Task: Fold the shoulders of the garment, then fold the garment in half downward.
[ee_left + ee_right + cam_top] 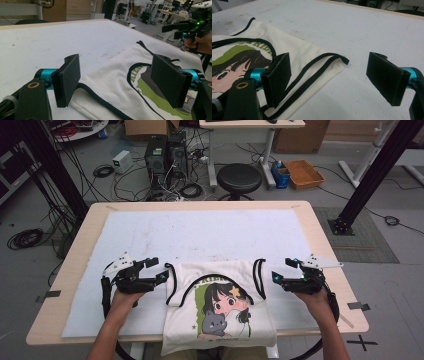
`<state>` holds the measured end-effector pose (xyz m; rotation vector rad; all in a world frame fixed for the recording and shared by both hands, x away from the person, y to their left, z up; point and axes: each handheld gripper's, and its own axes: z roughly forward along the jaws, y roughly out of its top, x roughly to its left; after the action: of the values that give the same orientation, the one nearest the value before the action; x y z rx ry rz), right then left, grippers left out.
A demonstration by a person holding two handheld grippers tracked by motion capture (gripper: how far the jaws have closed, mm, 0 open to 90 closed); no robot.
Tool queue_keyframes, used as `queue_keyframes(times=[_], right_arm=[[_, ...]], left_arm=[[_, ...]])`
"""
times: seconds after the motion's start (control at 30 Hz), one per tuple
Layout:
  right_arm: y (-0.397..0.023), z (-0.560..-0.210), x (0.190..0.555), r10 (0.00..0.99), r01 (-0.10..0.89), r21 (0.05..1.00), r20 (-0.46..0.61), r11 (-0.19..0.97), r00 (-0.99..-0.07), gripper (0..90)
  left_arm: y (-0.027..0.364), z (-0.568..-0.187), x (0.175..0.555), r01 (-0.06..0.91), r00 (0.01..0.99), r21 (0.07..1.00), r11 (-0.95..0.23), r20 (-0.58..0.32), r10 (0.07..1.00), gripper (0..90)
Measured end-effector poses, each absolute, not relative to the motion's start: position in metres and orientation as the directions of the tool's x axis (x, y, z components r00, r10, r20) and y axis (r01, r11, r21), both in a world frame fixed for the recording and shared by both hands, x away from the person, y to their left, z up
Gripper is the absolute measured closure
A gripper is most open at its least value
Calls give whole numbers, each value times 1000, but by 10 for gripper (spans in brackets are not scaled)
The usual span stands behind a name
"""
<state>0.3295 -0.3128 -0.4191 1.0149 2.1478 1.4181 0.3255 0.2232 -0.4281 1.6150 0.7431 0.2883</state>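
A cream tank top [220, 307] with black trim and a cartoon print of a dark-haired girl holding a grey cat lies flat on a white mat [200, 237], at the near edge of a wooden table [320, 235]. Its hem hangs slightly over the near edge, and its shoulder straps point toward the far side.

The left gripper [157, 270] sits just beside the top's left strap, held in the person's left hand [122, 300]. Its jaws stand wide apart and hold nothing; in the left gripper view the strap edge lies on the mat below and between them, untouched.

The right gripper [280, 270] sits just beside the right strap, held in the right hand [315, 299]. Its jaws are also spread wide and empty; in the right gripper view the black-trimmed strap [322, 65] lies on the mat between them, not pinched.

Beyond the table stand a black stool [240, 177], computer towers [165, 155] among cables, and an orange tray [304, 173] on the floor.
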Motion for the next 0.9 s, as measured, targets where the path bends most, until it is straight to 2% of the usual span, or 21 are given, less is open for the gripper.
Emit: queue_keyframes(times=[0.6, 0.9], right_arm=[[-308, -416, 334, 742, 406, 887, 119, 219, -660, 197], [-293, -406, 357, 756, 455, 862, 143, 221, -639, 197]], left_arm=[[225, -421, 332, 323, 737, 944, -58, -213, 641, 243], [212, -413, 364, 377, 705, 914, -149, -179, 686, 245]])
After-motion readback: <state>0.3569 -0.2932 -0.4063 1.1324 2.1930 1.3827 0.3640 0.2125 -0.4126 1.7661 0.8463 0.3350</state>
